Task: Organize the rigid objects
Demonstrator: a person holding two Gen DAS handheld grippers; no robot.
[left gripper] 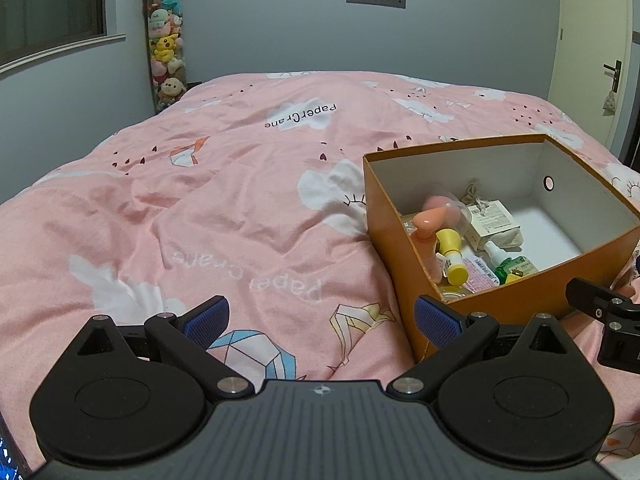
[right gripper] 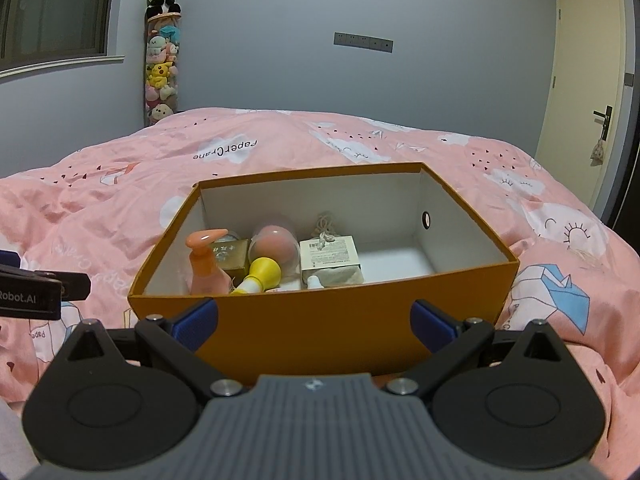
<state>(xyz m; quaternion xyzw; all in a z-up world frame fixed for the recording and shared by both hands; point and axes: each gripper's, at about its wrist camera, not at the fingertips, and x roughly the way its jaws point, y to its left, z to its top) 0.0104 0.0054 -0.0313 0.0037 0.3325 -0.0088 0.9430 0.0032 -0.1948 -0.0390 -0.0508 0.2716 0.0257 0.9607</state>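
Grey walls and a cream door [right gripper: 584, 92] close this bedroom, and a tall clear tube of plush toys [right gripper: 162, 68] stands in the corner with a panda on top. Most of the room is taken by a bed under a pink duvet [left gripper: 224, 200] printed with clouds and paper cranes; the cloth is soft and wrinkled, so it is not a firm support. On it sits an open orange cardboard box [right gripper: 320, 320], and the rigid objects are already collected inside, all pushed to its left part: a peach pump bottle [right gripper: 206, 260], a yellow-capped bottle [right gripper: 260, 274], a round pink item in a clear case [right gripper: 274, 246], a small gold box [right gripper: 232, 256] and a white labelled box [right gripper: 330, 256]. From the left wrist view a green bottle [left gripper: 514, 266] also shows. The right part of the box is bare, I think to leave room for more. The left gripper [left gripper: 320, 320] hangs over the duvet beside the box, its jaws spread wide and holding nothing. The right gripper [right gripper: 314, 318] faces the near wall of the box, also wide apart and empty. No loose item is seen on the duvet, so the sorting seems near finished, in my judgement.
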